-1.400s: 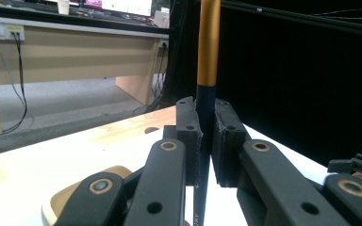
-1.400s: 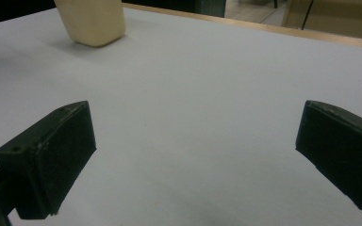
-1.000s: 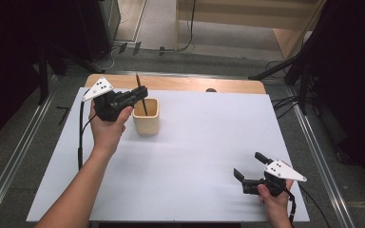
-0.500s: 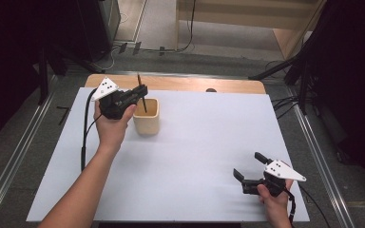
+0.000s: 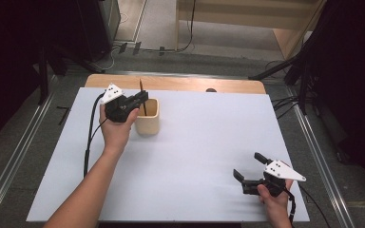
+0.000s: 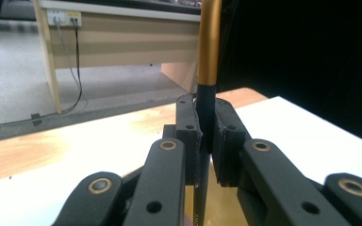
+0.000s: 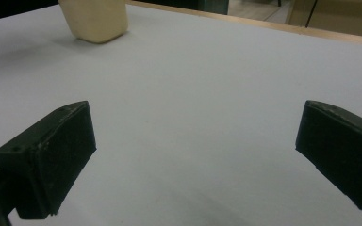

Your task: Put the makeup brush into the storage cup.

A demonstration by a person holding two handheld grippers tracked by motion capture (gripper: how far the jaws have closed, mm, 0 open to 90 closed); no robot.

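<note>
A thin stick with a black shaft and a gold upper part, a brush or pen (image 6: pixel 208 70), stands upright between my left gripper's (image 6: pixel 207 132) jaws, which are shut on it. Seen from above, my left gripper (image 5: pixel 141 99) hangs over the cream square cup (image 5: pixel 147 117) at the back left, and the stick's (image 5: pixel 141 90) lower end reaches into the cup. At the front right of the white table (image 5: pixel 209 133), my right gripper (image 5: pixel 248 166) rests low with its jaws wide open and nothing between them; its own view has the cup (image 7: pixel 94 19) far off.
A wooden strip (image 5: pixel 180 83) runs along the table's far edge, with a small dark spot (image 5: pixel 211 90) on it. Beyond it are floor cables and a wooden bench (image 5: pixel 247 19). A black cable (image 5: pixel 91 137) trails from the left gripper along the forearm.
The left hand has come down a little with the stick, bringing it lower into the cup. The right hand has not moved.
</note>
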